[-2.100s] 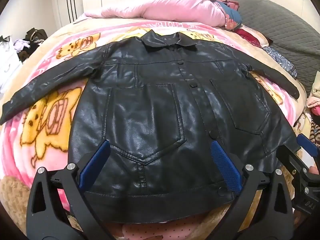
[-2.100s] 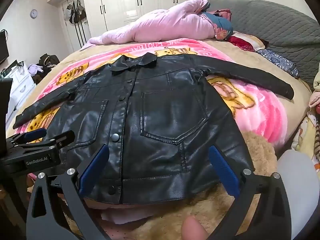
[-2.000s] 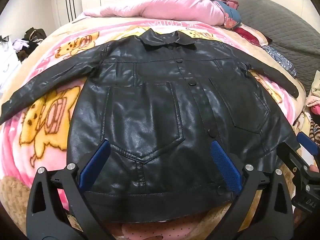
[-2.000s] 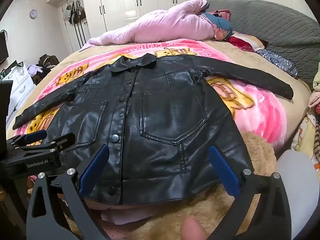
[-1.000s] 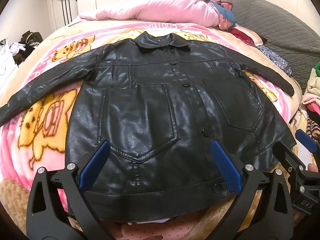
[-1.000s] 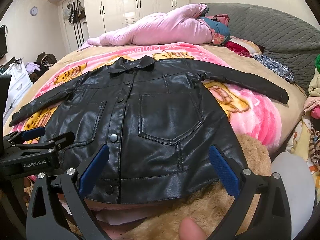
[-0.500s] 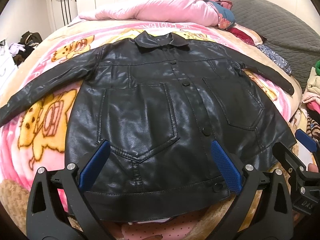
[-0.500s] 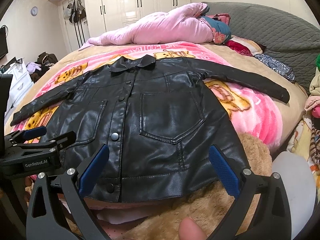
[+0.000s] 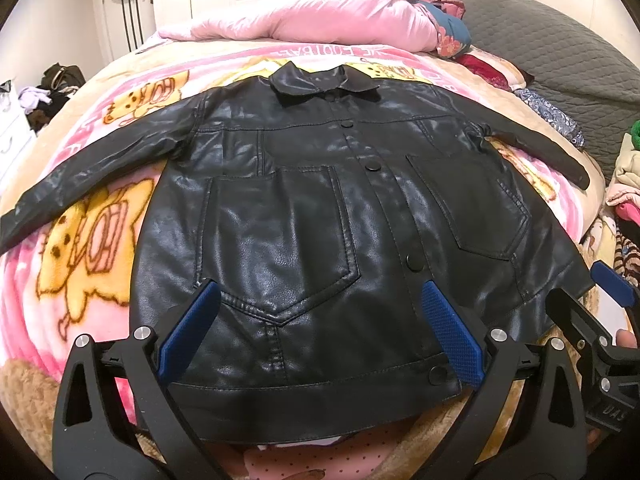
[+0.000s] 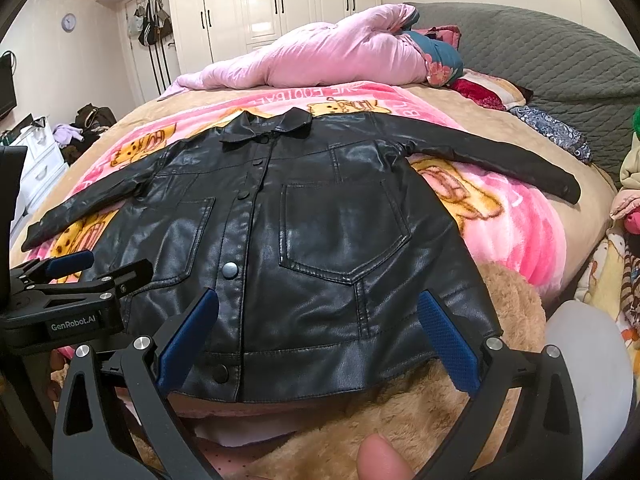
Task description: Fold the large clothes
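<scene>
A black leather jacket [image 9: 304,216] lies flat and buttoned on the pink cartoon blanket [image 9: 80,240], collar away from me, both sleeves spread out sideways. It also shows in the right wrist view [image 10: 320,232]. My left gripper [image 9: 318,328] is open and empty, hovering over the left half of the hem. My right gripper [image 10: 318,336] is open and empty over the right half of the hem. Each gripper shows at the edge of the other's view: the right one [image 9: 592,312], the left one [image 10: 80,276].
A rolled pink duvet [image 9: 320,16] and pillows lie at the bed's far side. A grey headboard [image 10: 540,56] is at the right. A brown plush blanket edge [image 10: 400,420] lies under the hem. Clothes pile at the right bed edge [image 9: 624,184]. White wardrobes stand behind.
Both grippers have drifted slightly back from the jacket, so it sits a little farther and more of the hem shows. The jacket has not moved. Both stay open.
</scene>
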